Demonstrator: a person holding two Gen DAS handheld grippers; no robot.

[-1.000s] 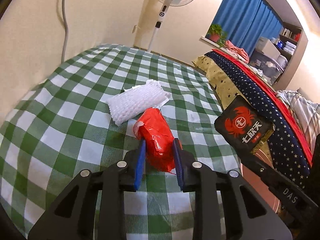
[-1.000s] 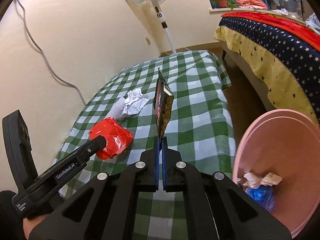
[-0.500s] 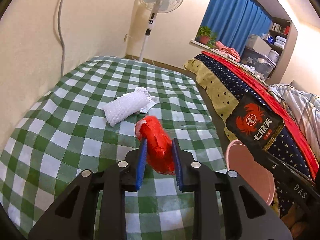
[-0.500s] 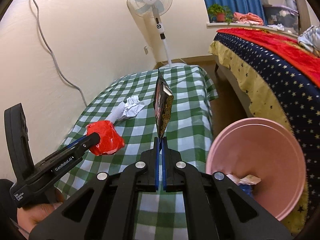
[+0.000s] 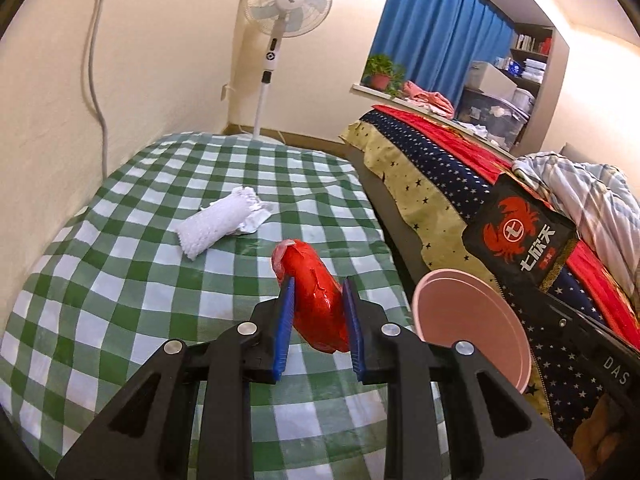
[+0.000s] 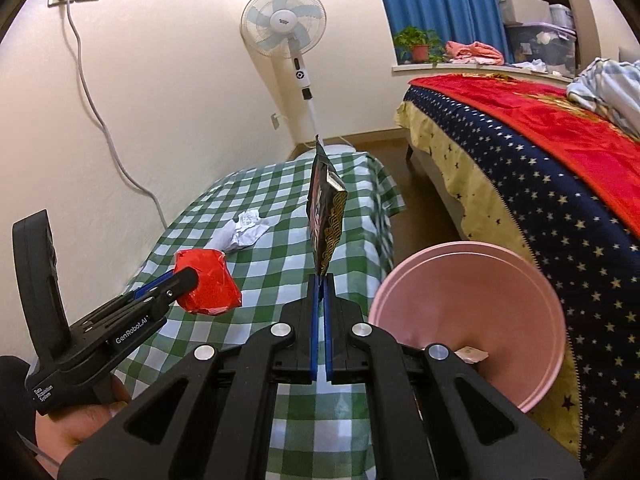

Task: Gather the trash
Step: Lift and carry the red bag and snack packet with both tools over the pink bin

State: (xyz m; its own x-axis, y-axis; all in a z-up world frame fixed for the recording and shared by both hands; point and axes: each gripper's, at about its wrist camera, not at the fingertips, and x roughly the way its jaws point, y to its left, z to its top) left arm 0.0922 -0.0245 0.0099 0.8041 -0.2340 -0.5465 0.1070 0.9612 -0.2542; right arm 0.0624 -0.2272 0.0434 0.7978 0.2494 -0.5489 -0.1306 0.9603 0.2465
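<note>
My left gripper (image 5: 318,286) is shut on a crumpled red wrapper (image 5: 316,300) and holds it above the green checked table (image 5: 120,280); it also shows in the right wrist view (image 6: 208,280). My right gripper (image 6: 320,280) is shut on a black snack bag (image 6: 326,216) with a red crab print, seen too in the left wrist view (image 5: 520,240). The bag stands upright, near the rim of a pink bin (image 6: 500,280) that sits to the right of the table. White foam netting with crumpled paper (image 5: 220,226) lies on the table.
The pink bin (image 5: 480,320) stands between the table and a bed with a starred cover (image 6: 540,160). A pedestal fan (image 6: 288,40) stands at the wall behind the table. A cable (image 6: 100,120) hangs from a wall socket.
Both grippers have risen and drawn back from the table with their loads. The red wrapper has left the tabletop. The pink bin has come into fuller view.
</note>
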